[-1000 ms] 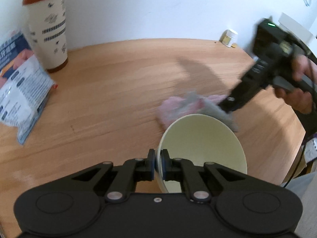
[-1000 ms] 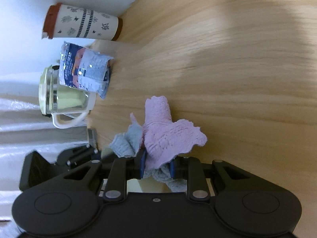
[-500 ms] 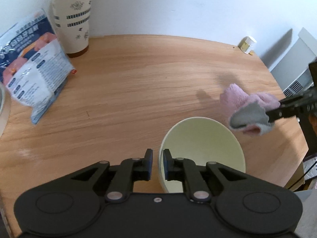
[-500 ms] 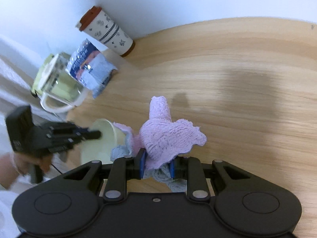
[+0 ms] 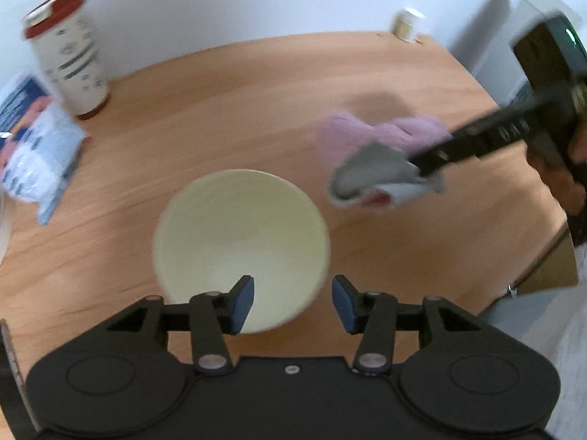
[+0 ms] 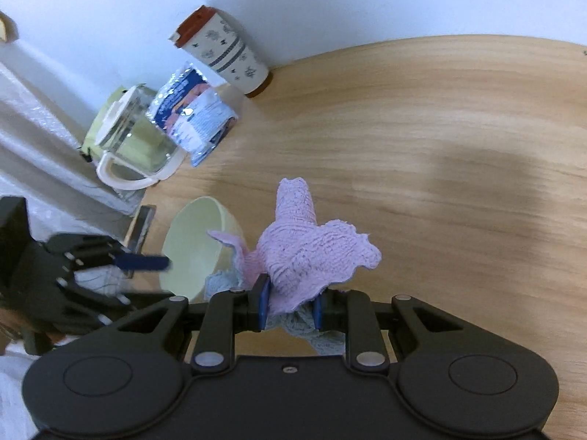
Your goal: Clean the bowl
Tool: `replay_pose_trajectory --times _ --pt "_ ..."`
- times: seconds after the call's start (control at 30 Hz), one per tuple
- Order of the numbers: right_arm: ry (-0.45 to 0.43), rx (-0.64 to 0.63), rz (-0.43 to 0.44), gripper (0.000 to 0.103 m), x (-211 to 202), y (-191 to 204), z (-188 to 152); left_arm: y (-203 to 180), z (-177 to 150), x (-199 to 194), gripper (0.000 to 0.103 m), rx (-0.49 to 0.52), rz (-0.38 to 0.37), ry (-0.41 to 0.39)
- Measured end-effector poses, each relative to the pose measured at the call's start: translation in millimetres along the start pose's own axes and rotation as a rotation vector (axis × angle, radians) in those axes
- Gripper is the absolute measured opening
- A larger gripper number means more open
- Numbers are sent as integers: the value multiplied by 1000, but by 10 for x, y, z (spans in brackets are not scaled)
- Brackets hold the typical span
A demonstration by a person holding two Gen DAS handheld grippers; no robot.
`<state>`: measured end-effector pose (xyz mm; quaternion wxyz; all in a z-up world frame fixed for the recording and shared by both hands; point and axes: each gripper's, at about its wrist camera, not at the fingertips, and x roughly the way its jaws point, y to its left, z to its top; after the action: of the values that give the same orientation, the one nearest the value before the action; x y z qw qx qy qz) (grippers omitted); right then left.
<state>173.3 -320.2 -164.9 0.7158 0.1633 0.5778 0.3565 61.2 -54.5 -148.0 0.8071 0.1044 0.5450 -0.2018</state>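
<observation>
A pale yellow bowl (image 5: 240,242) sits on the round wooden table (image 5: 238,110), just ahead of my left gripper (image 5: 292,304), which is open and empty with its blue pads apart behind the bowl's near rim. The bowl also shows in the right wrist view (image 6: 198,245). My right gripper (image 6: 290,308) is shut on a pink and grey cloth (image 6: 304,253) and holds it above the table, right of the bowl. The cloth (image 5: 381,154) and right gripper (image 5: 477,139) show in the left wrist view.
A tall patterned cup with a red lid (image 5: 66,55) and a blue snack packet (image 5: 33,150) stand at the far left. A glass jug (image 6: 128,139) is beside them. A small jar (image 5: 407,25) sits at the far edge. The table edge (image 5: 543,249) runs at right.
My left gripper has let go of the bowl's rim and opened; the bowl now rests on the table. The right gripper with the cloth has stayed right of the bowl.
</observation>
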Motion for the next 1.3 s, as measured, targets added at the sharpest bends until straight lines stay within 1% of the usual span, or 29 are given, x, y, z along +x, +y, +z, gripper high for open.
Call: replay_pose_trajectory --times 0.07,0.1,0.13,0.2,0.23,0.3,0.4,0.43,0.47,0.57,0.67,0.73,0.8,0.83,0.9,0.93,0.97,1.0,1.03,1.1,1.13,1.2,1.27,1.3 --pt "6 -3 9 26 9 -15 -21 -102 8 87 36 38 45 10" --pt "9 -1 14 26 20 -29 -30 -126 13 126 34 50 63 12" --pt "11 0 17 26 30 -35 -36 -148 19 165 31 61 81 15" --pt "8 -13 29 26 45 -15 -42 -147 38 238 27 50 104 25" --pt "4 -20 36 26 51 -2 -45 -130 41 256 25 45 106 28" --pt "-6 -21 39 26 65 11 -47 -87 46 297 25 36 111 33" --pt "-27 20 62 26 74 -32 -51 -59 35 327 22 30 110 24" --pt "-32 45 70 26 88 -58 -53 -66 31 329 15 39 112 21" --pt "-33 44 69 26 91 -61 -55 -83 25 342 12 52 111 15" --pt "-35 51 68 26 96 -72 -72 -117 11 376 10 89 100 -6" --pt "-45 91 77 26 95 -118 -94 -102 -6 372 8 131 81 -37" --pt "-54 113 64 26 105 -124 -108 -84 -7 349 6 159 71 -52" --pt "-69 125 63 26 99 -89 -120 11 54 281 5 123 28 -58" --pt "-75 121 70 26 94 -67 -118 71 82 236 5 93 6 -82" --pt "-81 71 56 25 80 5 -66 215 137 175 5 5 -52 -107" --pt "-86 62 43 25 75 16 -34 249 154 170 5 -14 -67 -111" --pt "-92 78 44 25 71 5 -5 354 161 152 5 -73 -116 -127" --pt "-111 117 67 25 58 -18 40 476 166 130 5 -142 -172 -146" --pt "-134 152 104 25 44 -35 66 516 168 128 5 -166 -192 -153" --pt "-160 209 179 25 61 -32 102 673 123 139 5 -271 -260 -194" --pt "-165 224 203 25 81 -18 108 693 118 146 5 -287 -271 -201" --pt "-166 250 229 25 159 28 115 830 50 180 5 -368 -340 -242" --pt "-160 269 236 25 240 57 106 915 37 154 5 -392 -385 -273" --pt "-153 287 252 25 312 68 90 931 32 144 5 -392 -393 -283"
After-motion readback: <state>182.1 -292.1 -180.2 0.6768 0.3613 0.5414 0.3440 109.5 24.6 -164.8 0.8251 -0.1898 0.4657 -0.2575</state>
